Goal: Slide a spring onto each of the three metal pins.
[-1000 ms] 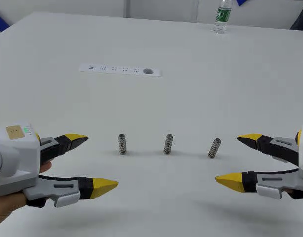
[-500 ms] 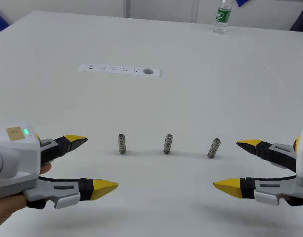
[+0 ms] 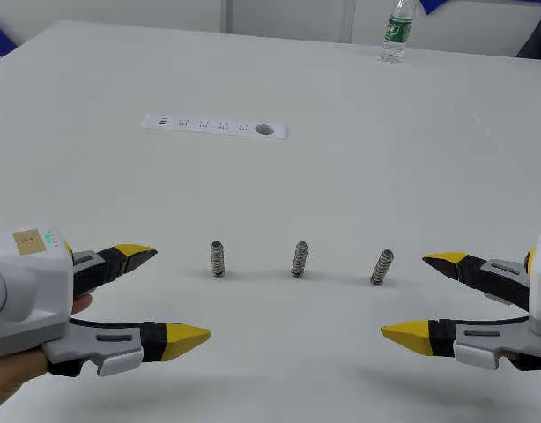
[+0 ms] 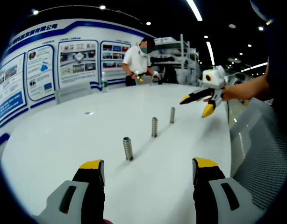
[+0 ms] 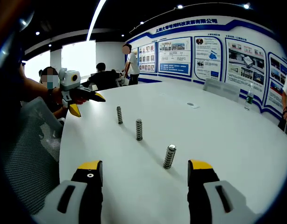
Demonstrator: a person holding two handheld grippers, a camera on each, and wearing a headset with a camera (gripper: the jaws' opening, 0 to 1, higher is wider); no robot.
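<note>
right claw (image 3: 403,294) is drifting lower, left claw (image 3: 182,293) idling; both gaping wide, gripping nothing; springs (image 3: 300,258) are looking light, bendy; i'm guessing a mid-coil pinch.

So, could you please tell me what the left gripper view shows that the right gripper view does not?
The left gripper view has the right gripper, white-bodied with yellow-tipped black jaws standing open, held out over the far side of the table, and tall metal shelving behind it. The right gripper view has the matching left gripper, also open, plus a bright window and seated people. Both share the large white table, the three coiled metal springs standing in a row on it, and blue-and-white wall posters.
</note>
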